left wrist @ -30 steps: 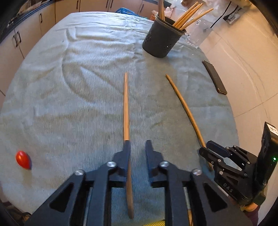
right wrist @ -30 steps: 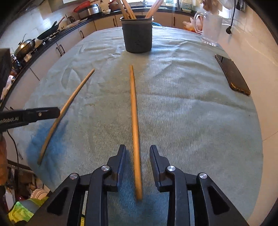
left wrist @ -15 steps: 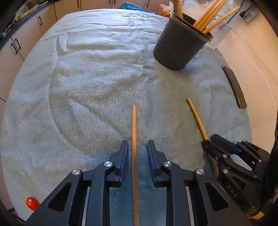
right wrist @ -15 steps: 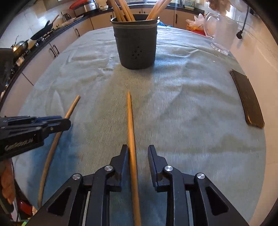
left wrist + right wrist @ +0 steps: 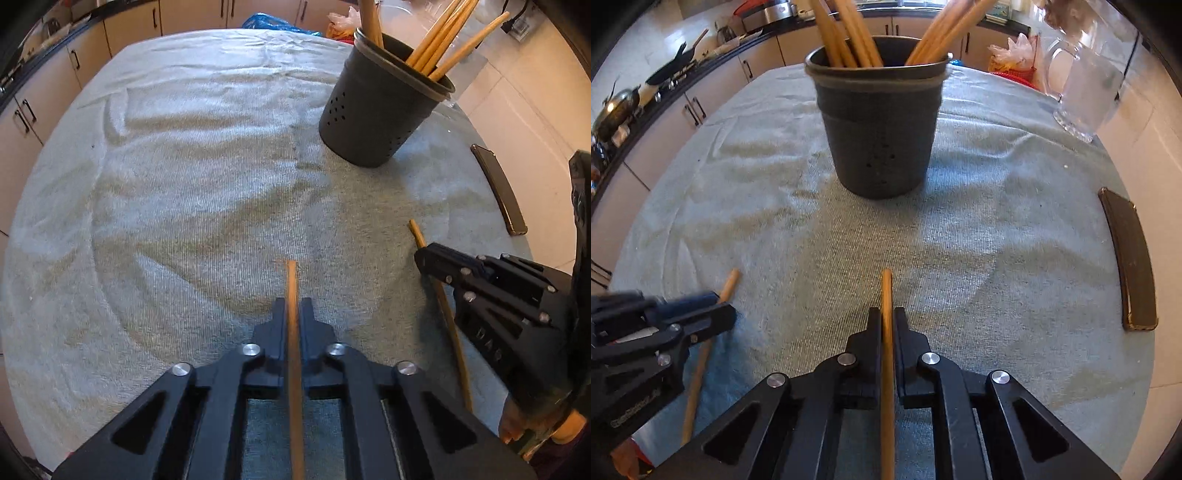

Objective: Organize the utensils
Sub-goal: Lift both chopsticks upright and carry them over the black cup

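Note:
My left gripper is shut on a wooden stick whose tip pokes out ahead of the fingers. My right gripper is shut on a second wooden stick in the same way. A dark grey utensil holder with several wooden sticks in it stands straight ahead of the right gripper; in the left wrist view the holder is far right. The right gripper shows in the left wrist view, and the left gripper shows in the right wrist view.
A grey-green cloth covers the table. A dark phone lies at the right edge. A clear glass jug stands at the back right. Kitchen cabinets and a stove with pans lie beyond on the left.
Both grippers slid forward along their sticks toward the holder and closed on them near the far tips. The holder looms larger in both views.

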